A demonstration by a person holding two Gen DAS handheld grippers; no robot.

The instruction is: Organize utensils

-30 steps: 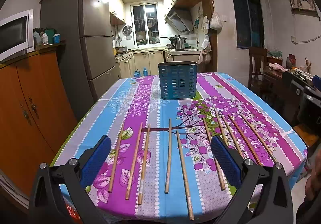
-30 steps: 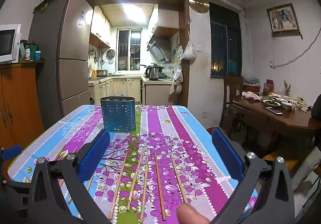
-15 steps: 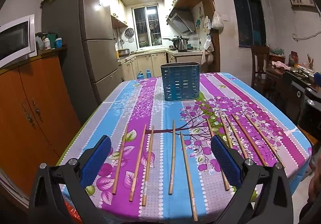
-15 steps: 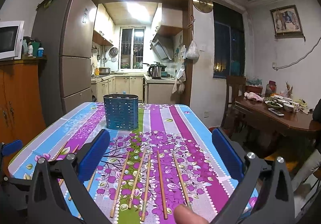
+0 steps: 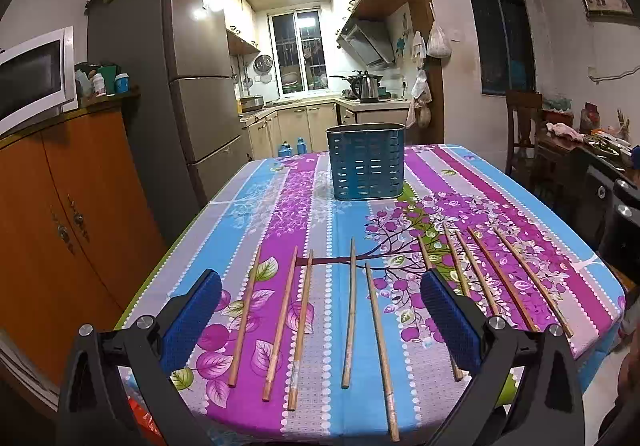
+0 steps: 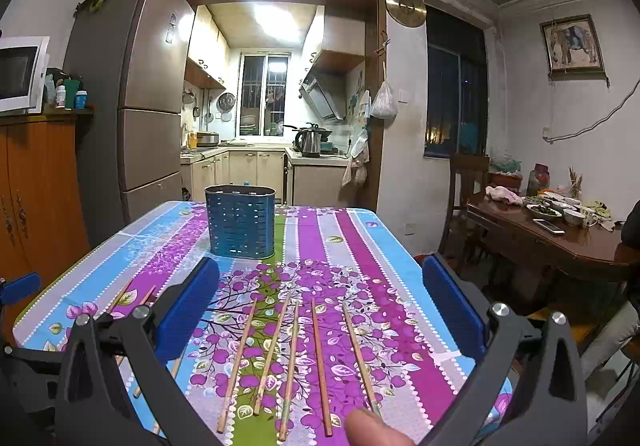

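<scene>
Several wooden chopsticks lie side by side on the flowered tablecloth, near its front edge. The right wrist view shows the right-hand group of chopsticks. A blue perforated utensil holder stands upright farther back on the table, also visible as the utensil holder from the right. My left gripper hovers open above the left chopsticks, holding nothing. My right gripper is open over the right group, also holding nothing. A fingertip shows at the bottom edge.
An orange cabinet and a grey fridge stand left of the table. A dark wooden table with dishes and a chair sit to the right. Part of the left gripper shows at the left edge of the right view.
Both grippers have risen and tilted up slightly, so the table sits lower in both views. The chopsticks and the holder have not moved.
</scene>
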